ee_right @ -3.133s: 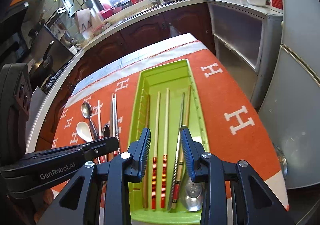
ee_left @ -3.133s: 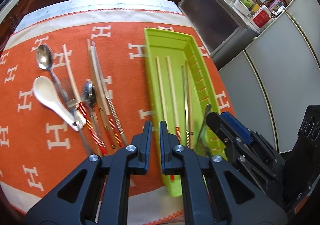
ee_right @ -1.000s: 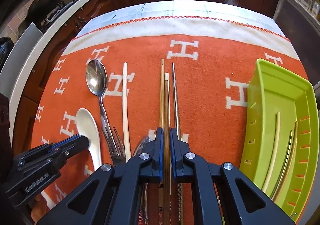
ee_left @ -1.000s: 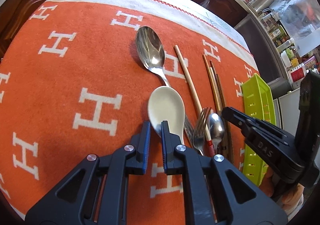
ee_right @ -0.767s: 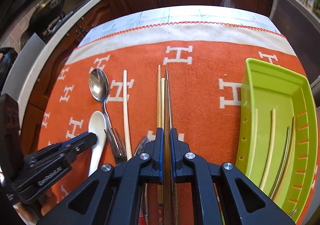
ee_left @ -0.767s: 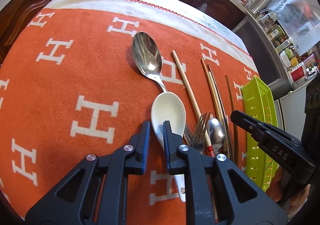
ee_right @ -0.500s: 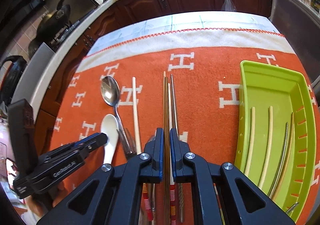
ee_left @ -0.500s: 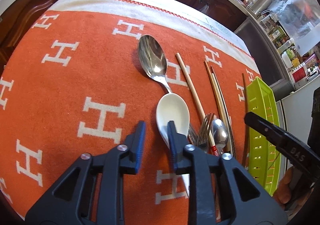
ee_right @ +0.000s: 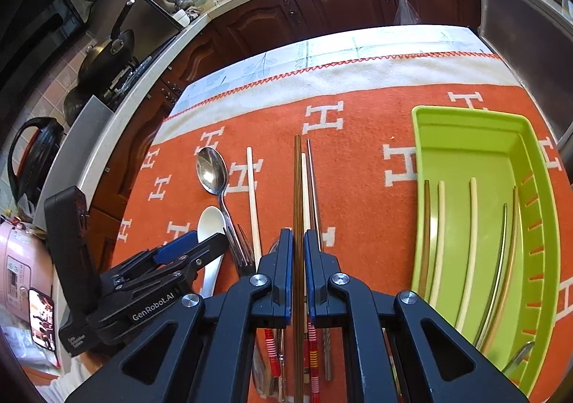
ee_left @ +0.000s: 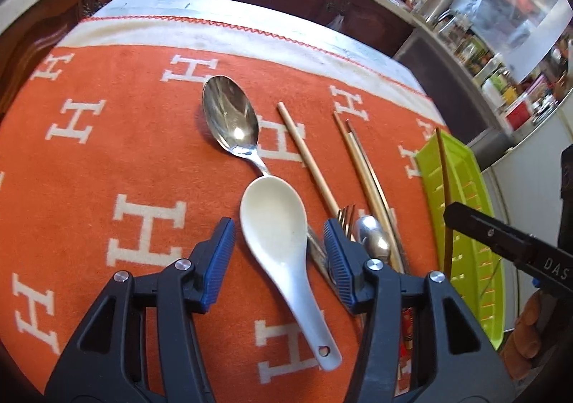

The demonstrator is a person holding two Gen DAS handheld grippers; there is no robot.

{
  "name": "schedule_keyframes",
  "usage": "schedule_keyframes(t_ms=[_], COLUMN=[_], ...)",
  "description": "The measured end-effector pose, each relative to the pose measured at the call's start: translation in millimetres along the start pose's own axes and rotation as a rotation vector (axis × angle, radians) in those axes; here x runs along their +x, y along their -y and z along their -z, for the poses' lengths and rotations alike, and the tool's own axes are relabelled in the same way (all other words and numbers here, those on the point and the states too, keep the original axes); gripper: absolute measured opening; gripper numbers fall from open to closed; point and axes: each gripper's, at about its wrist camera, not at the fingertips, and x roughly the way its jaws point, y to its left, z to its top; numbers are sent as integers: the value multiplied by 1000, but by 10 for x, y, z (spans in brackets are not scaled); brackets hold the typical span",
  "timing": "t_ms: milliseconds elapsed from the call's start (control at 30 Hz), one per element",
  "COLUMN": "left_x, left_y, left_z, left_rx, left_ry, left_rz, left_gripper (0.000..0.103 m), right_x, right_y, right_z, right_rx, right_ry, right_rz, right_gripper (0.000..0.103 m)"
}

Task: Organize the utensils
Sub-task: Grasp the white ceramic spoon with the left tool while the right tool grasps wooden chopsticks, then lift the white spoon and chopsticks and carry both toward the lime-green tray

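Observation:
My left gripper (ee_left: 279, 245) is open, its jaws either side of a white ceramic spoon (ee_left: 283, 238) lying on the orange cloth. A metal spoon (ee_left: 231, 118), a fork (ee_left: 345, 215), a small spoon (ee_left: 372, 240) and loose chopsticks (ee_left: 308, 161) lie beside it. My right gripper (ee_right: 298, 252) is shut on a dark brown chopstick (ee_right: 297, 188), held above the cloth; it also shows in the left wrist view (ee_left: 444, 184). The green tray (ee_right: 465, 123) on the right holds several chopsticks (ee_right: 472, 224).
The orange cloth (ee_left: 89, 159) with white H marks covers the table. Dark wood cabinets (ee_right: 358, 5) stand behind it. A steel appliance (ee_right: 519, 9) and white cabinet (ee_left: 530, 152) stand to the right. A pan (ee_right: 107, 55) and kettle (ee_right: 32, 152) sit on the left counter.
My left gripper has opened and now straddles the white spoon. My right gripper has lifted the dark chopstick up off the cloth and drawn back, toward the tray side.

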Motion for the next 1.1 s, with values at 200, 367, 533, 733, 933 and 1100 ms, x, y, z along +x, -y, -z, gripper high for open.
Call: schedule_keyframes(t_ms=[200,367,533,733,933,1100], left_x=[16,48,5,-155,-491,-797], left_y=[-96,-98,53,253,420,720], left_z=[73,89,114,116,163,217], left_rx=[20,24,86,116,114,154], left_ry=[79,79,95,75,100,127], left_rz=[43,41,22,-7,56,97], left_gripper=[28,15,5,3,3,3], right_x=[-36,-45,-110,-396,-839,-1327], right_y=[70,60,45,98,212,338], right_z=[28,58,82,130,198,229], right_rx=[15,17,14,38,74,88], right_ry=[0,1,14,62,126,184], right_rz=[-6,-4,-7,-63,-93,-69], right_gripper=[6,6,6,6,6,6])
